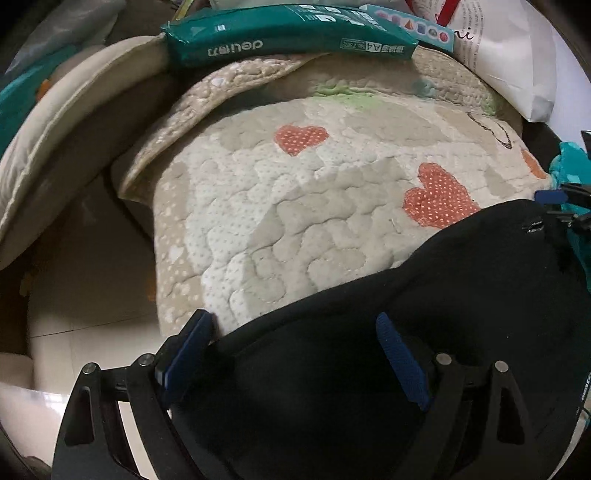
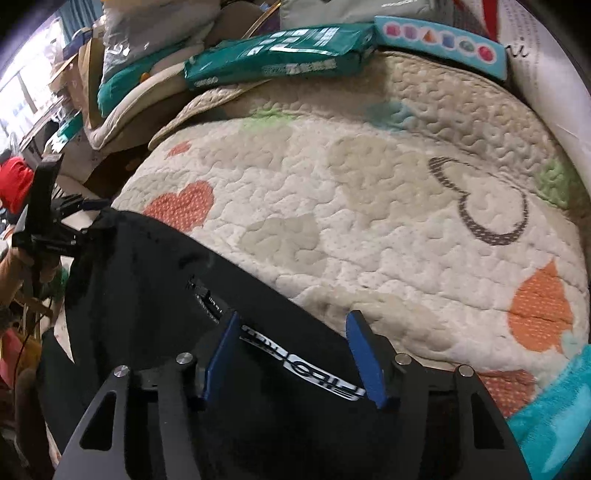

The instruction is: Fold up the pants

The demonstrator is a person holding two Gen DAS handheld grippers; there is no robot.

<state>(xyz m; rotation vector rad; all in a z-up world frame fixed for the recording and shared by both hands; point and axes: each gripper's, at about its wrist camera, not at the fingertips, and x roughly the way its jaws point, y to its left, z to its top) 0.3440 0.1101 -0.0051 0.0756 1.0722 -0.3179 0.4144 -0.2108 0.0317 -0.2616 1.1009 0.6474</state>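
Observation:
The black pants [image 1: 461, 295] lie across the near edge of a quilted cream mat [image 1: 295, 206] with orange hearts. My left gripper [image 1: 291, 325] is open, its blue fingers straddling the pants' top edge at the mat's left side. My right gripper [image 2: 291, 325] is open too, its fingers either side of the pants [image 2: 166, 266] edge beside a white printed label [image 2: 317, 373] and a zipper [image 2: 203, 295]. The right gripper shows at the right edge of the left wrist view [image 1: 557, 206]; the left gripper shows at the left of the right wrist view [image 2: 74, 218].
A teal paper ream [image 1: 288, 33] and a light blue box [image 2: 439, 44] lie along the mat's far edge, with a white bag [image 1: 517, 62] at far right. Beige cushions [image 1: 62, 155] and clutter are at left. A teal blanket [image 2: 554, 406] lies at near right.

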